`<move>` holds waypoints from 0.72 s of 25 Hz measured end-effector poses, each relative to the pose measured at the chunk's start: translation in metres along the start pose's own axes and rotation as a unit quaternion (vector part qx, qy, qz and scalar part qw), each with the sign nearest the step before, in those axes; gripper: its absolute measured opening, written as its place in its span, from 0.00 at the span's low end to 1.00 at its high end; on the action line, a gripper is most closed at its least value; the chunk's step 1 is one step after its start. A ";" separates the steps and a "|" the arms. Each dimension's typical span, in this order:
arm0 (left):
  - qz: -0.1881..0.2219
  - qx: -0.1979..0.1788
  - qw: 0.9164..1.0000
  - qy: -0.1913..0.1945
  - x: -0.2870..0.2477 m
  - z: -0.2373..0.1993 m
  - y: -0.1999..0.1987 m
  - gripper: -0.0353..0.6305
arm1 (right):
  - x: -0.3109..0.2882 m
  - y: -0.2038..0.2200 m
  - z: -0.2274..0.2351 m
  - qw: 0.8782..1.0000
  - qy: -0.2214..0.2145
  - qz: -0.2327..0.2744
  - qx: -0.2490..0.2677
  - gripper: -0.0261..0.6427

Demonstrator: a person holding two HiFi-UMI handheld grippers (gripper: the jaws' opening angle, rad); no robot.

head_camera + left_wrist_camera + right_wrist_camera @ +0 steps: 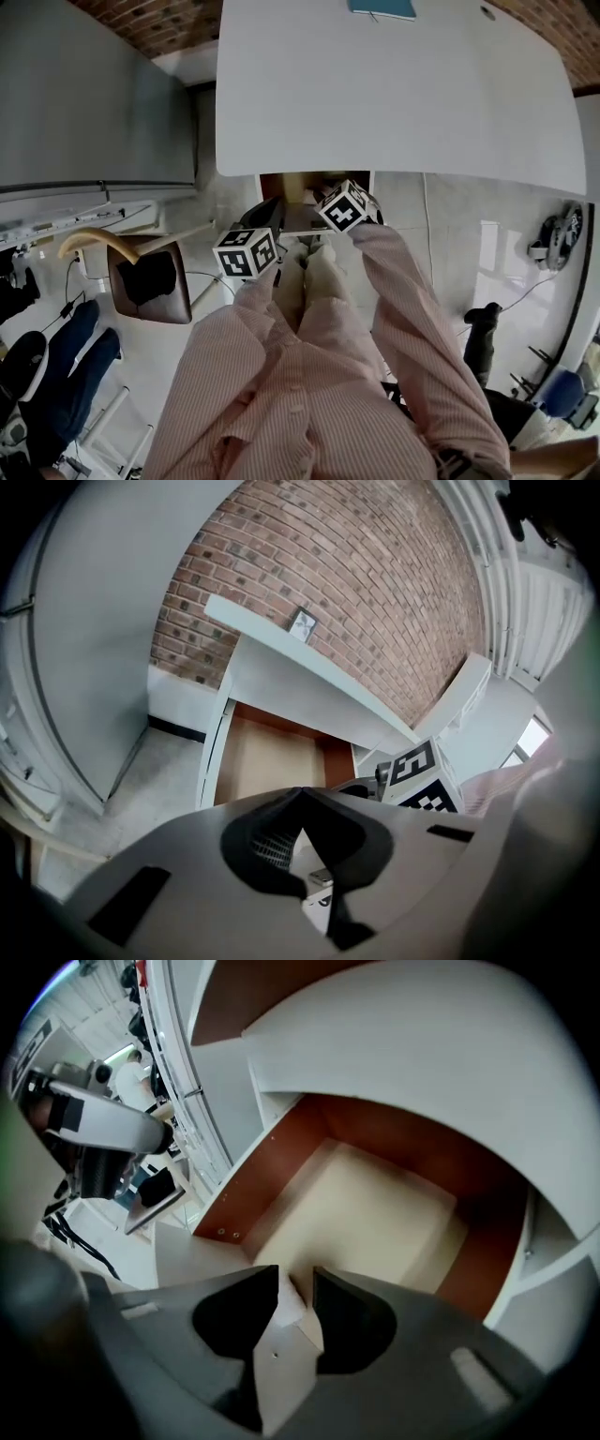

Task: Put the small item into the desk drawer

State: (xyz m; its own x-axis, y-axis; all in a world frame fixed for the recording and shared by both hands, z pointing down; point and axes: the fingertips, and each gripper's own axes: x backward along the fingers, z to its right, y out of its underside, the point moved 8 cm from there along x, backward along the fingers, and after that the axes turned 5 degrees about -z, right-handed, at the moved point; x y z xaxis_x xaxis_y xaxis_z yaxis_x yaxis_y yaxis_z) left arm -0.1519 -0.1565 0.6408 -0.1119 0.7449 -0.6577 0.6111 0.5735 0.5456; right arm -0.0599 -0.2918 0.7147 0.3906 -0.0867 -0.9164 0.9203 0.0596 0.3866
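Note:
An open desk drawer (292, 185) shows under the white desk top (394, 94). Its tan bottom (375, 1204) has nothing lying on it. My right gripper (296, 1275) hangs just over the drawer's near edge. Its jaws are shut on a small white box (281, 1344), which stands up between them. In the head view the right gripper (330, 212) sits at the drawer's mouth. My left gripper (265, 218) is beside it, to the left. In the left gripper view the left gripper (300, 791) has its tips together, and the drawer (267, 761) lies ahead of it.
A chair with a brown seat (150, 281) stands on the floor to the left. A grey cabinet (94, 94) is behind it. A teal book (382, 7) lies at the desk's far edge. A small picture frame (302, 622) stands against the brick wall (375, 583).

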 end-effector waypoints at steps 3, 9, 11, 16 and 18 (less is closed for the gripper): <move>-0.002 -0.010 1.000 0.008 0.011 0.009 -0.007 0.05 | 0.023 -0.004 -0.005 1.000 0.007 0.027 -0.012 0.15; 0.010 -0.033 0.999 0.022 0.041 0.025 -0.022 0.05 | 0.073 -0.008 -0.021 0.996 0.008 0.079 -0.038 0.10; 0.016 -0.042 0.999 0.026 0.050 0.029 -0.029 0.05 | 0.088 -0.011 -0.025 0.994 0.012 0.097 -0.044 0.08; 0.034 -0.062 0.997 0.041 0.072 0.043 -0.043 0.05 | 0.130 -0.018 -0.034 0.985 0.015 0.148 -0.082 0.05; 0.044 -0.074 0.995 0.047 0.079 0.047 -0.050 0.05 | 0.143 -0.022 -0.035 0.981 0.015 0.172 -0.092 0.05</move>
State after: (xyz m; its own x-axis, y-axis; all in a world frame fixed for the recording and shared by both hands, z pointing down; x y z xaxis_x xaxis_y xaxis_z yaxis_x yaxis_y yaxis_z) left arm -0.1539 -0.1424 0.5373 -0.1398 0.8184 -0.5575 0.5010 0.5441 0.6731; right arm -0.0248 -0.2706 0.5711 0.6735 -0.0004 -0.7392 0.7139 0.2597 0.6503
